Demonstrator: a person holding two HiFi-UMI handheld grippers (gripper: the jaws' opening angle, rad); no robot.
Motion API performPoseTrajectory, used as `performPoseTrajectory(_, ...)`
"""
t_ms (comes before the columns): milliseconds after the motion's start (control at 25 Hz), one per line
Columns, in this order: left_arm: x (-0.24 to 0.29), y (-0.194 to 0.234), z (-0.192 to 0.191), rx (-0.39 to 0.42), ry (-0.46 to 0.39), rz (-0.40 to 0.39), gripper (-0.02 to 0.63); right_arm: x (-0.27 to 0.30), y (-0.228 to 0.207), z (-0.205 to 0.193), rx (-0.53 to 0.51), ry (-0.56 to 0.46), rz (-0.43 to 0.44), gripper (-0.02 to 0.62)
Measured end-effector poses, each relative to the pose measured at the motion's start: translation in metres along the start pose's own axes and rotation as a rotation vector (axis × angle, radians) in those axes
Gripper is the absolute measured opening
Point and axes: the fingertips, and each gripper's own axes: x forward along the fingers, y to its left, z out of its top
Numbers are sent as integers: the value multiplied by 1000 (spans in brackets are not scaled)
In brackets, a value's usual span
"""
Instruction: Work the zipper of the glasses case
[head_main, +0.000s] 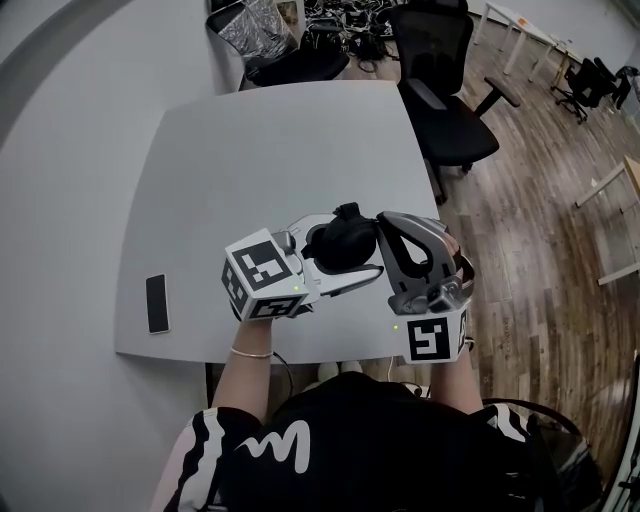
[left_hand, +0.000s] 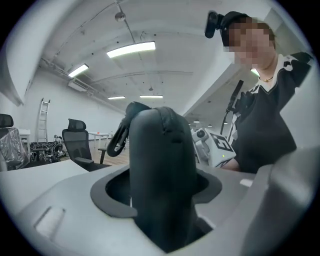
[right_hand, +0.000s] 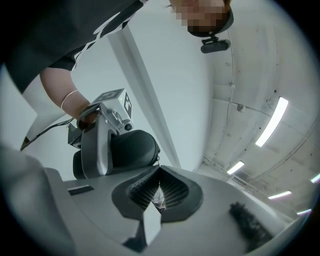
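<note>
- Glasses case (head_main: 345, 240), black: held above the near edge of the grey surface (head_main: 280, 150), with your left gripper's (left_hand: 162, 200) fingers clamped on it at mid width.
- Zipper pull (right_hand: 159, 199), silver: pinched in your right gripper's (right_hand: 159, 192) narrow fingers. That gripper's body hides the case's right end from the head view.
- Phone (head_main: 157, 303): flat on the surface, well to the left.
- Office chair (head_main: 445, 110): at the far right corner.

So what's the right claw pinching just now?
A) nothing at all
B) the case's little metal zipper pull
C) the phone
B: the right gripper view shows the right gripper closed on the small silvery zipper pull, right next to the black glasses case.
</note>
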Motion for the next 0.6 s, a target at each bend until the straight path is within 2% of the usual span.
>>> performPoseTrajectory(120,1,-2,0,-22,-15,-22,282,-2,2,-1,30,-9,-3,6)
performPoseTrajectory(280,0,-2,13,-90,-81,-61,284,-4,0,-3,32,11,16,6)
performPoseTrajectory(440,-14,4,43,-182,-235,-76,282,0,7,-4,52,16,35,5)
performPoseTrajectory(520,-17,6,54,-191,-284,-65,282,0,10,-4,94,4,29,5)
performPoseTrajectory(600,-17,7,59,-170,-299,-32,284,-1,11,-3,149,-7,16,6)
